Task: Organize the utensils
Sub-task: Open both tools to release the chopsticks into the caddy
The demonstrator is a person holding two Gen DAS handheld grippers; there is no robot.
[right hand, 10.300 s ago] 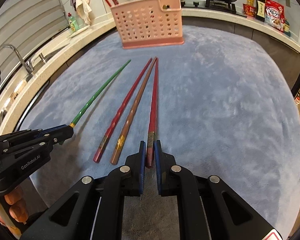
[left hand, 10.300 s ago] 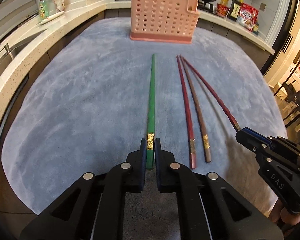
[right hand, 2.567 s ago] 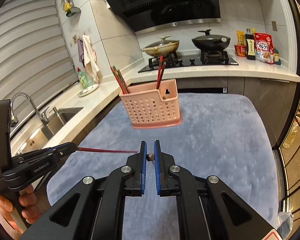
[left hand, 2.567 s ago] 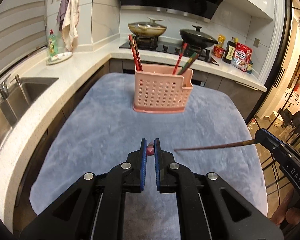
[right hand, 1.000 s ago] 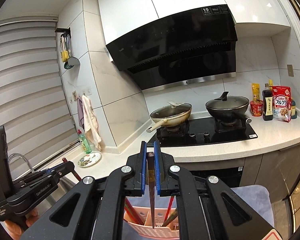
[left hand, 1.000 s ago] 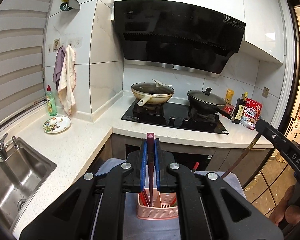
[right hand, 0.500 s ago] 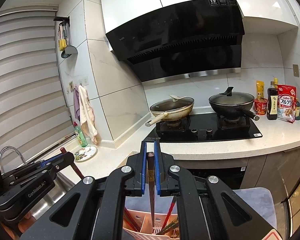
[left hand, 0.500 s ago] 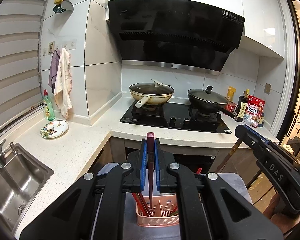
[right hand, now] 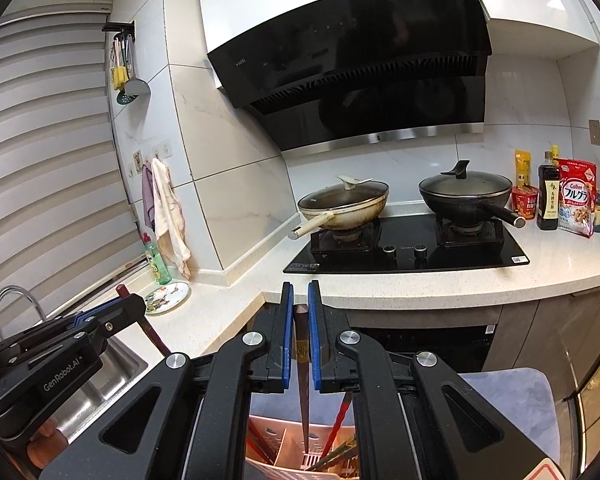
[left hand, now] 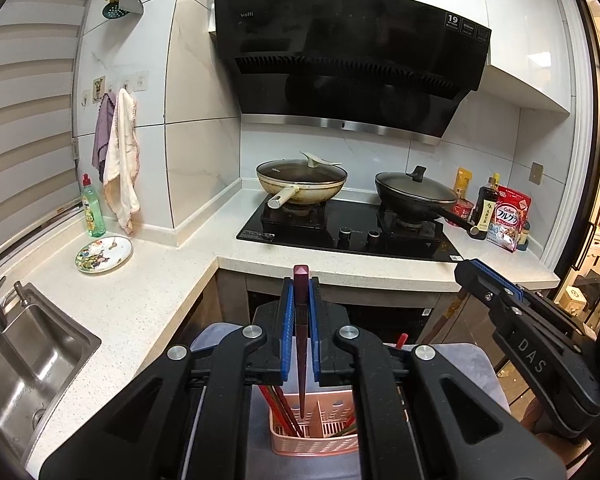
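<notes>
- Filling the upper part of both views, a black range hood (left hand: pixel 348 68) hangs over a black hob (left hand: pixel 352 232); a cream lidded wok (left hand: pixel 302 182) sits on the hob's left burner and a black lidded pan (left hand: pixel 416 196) on its right.
- Running along the wall, a pale speckled counter (left hand: pixel 148 280) bends round a corner; a steel sink (left hand: pixel 20 364) is set into it on the left, with a patterned plate (left hand: pixel 104 254) and a green soap bottle (left hand: pixel 93 212) further back.
- Low in the left wrist view, a grey-blue mat (left hand: pixel 476 364) carries a pink slotted basket (left hand: pixel 314 440); thin walls split the basket into compartments, and red and dark chopsticks lean inside, mostly at its left end.
- The left gripper (left hand: pixel 301 312) points down over the basket; its blue-lined jaws are closed to a narrow gap and pinch a maroon chopstick (left hand: pixel 300 360); the stick is dark, glossy, square at the top and tapering, hanging upright with its tip just inside the basket near a divider.
- The right gripper (right hand: pixel 301 320) likewise clamps a brown chopstick (right hand: pixel 303 396) between nearly closed jaws; a gold band marks the stick near its blunt top, and its thin tip reaches down into the basket (right hand: pixel 276 452) beside a red chopstick (right hand: pixel 338 420).
</notes>
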